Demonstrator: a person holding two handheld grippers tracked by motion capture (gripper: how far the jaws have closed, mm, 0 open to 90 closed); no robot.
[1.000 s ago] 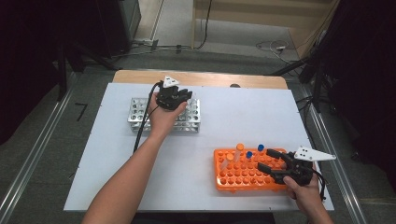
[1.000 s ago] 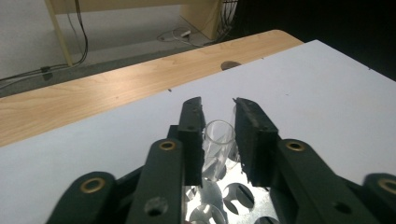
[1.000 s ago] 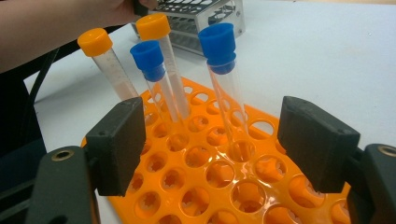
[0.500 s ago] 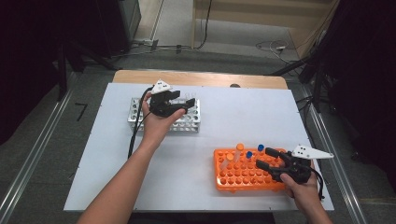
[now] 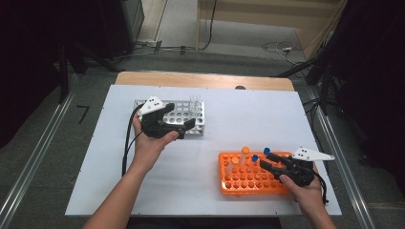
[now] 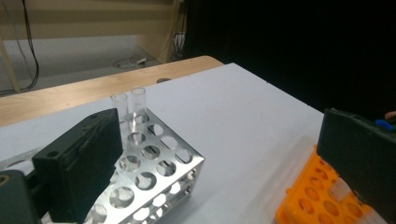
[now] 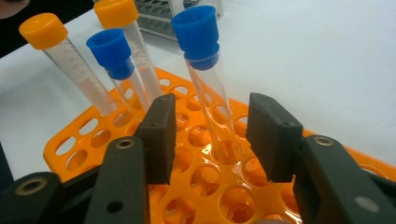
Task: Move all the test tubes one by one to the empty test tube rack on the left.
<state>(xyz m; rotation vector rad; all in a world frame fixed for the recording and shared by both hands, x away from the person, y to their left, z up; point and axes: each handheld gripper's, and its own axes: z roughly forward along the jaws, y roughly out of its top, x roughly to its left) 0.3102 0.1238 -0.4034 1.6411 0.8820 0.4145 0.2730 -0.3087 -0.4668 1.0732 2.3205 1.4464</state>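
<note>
A silver metal rack (image 5: 188,110) (image 6: 154,163) stands at the table's back left, with two clear uncapped tubes (image 5: 196,100) (image 6: 137,105) upright at its far corner. My left gripper (image 5: 180,118) (image 6: 224,135) hovers over the rack's near side; its jaws have just been opening and stand wide with nothing between them. An orange rack (image 5: 243,179) (image 7: 74,144) at the front right holds several capped tubes. My right gripper (image 5: 266,161) (image 7: 215,112) has just been closing around a blue-capped tube (image 5: 266,150) (image 7: 201,56). The pads (image 7: 161,135) stand apart from the glass on both sides.
Another blue-capped tube (image 7: 114,58) and two orange-capped tubes (image 7: 46,32) lean in the orange rack beyond my right gripper. The white tabletop (image 5: 239,119) lies between the two racks, and a wooden edge (image 5: 205,80) runs along the back.
My left gripper has drawn back from the far part of the metal rack toward the near left, and its jaws have spread. My right gripper has stayed put with its jaws narrowed.
</note>
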